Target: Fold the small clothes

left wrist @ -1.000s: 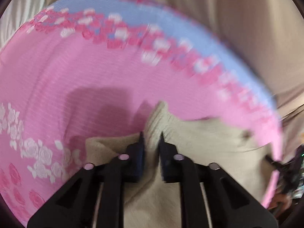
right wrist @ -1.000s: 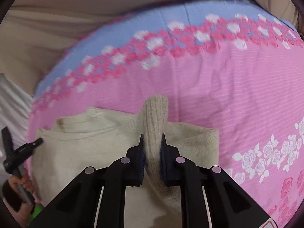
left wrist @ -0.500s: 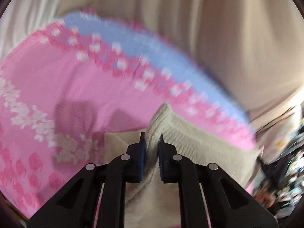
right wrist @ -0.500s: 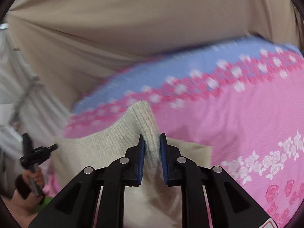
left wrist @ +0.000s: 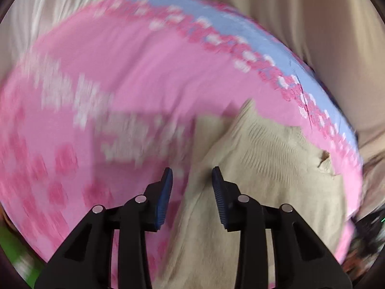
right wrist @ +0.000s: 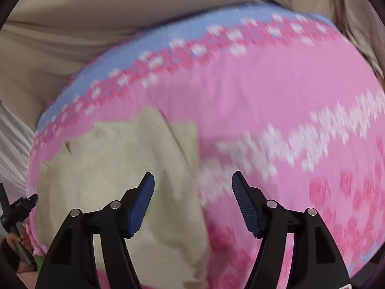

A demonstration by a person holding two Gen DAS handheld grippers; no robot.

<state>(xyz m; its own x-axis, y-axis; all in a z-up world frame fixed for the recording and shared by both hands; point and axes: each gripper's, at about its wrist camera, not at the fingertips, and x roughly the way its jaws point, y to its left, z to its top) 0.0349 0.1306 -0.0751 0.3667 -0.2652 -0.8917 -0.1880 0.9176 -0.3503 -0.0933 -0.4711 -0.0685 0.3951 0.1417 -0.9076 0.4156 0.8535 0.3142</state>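
Left gripper (left wrist: 192, 177): jaws apart, gripping nothing, above the sweater's edge.
Right gripper (right wrist: 193, 180): jaws wide apart, empty.
Sweater (left wrist: 259, 168): beige knit lying folded on the pink flowered bedsheet (right wrist: 264, 91).

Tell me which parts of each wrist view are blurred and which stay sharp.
Left wrist view: the pink floral bedsheet is smeared by motion, the beige knitted garment keeps some rib detail, and the left tongs are crisp. Right wrist view: sheet and garment are both smeared; only the right tongs are sharp.
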